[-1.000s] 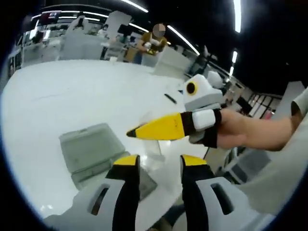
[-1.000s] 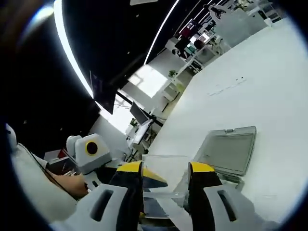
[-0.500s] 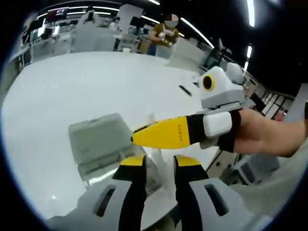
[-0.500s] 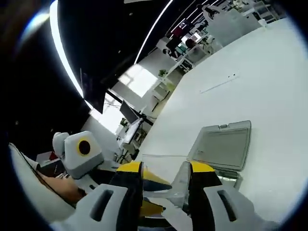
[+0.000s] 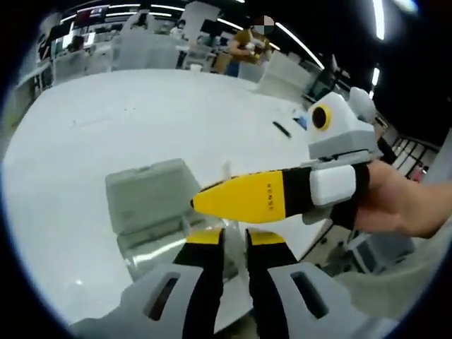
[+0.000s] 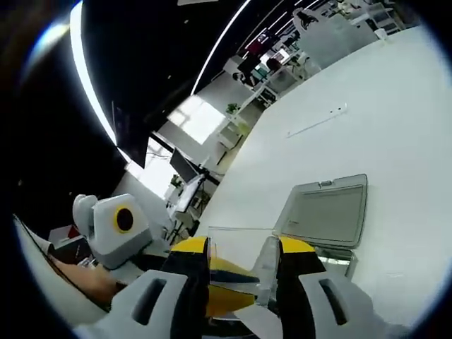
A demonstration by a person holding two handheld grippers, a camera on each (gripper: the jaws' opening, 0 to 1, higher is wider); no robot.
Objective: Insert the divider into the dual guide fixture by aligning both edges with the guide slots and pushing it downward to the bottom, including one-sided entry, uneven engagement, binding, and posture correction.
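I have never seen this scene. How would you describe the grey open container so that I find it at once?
Look at the large white table. Near its edge lies the grey container, its flat lid thrown open, just beyond the clear divider that the right gripper holds. It is the one grey, hinged thing on the table; the divider is transparent.

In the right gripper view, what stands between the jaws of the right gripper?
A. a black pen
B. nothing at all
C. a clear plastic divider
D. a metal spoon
C: a clear divider, a transparent sheet, sits between the yellow-tipped jaws of the right gripper, above the white table.
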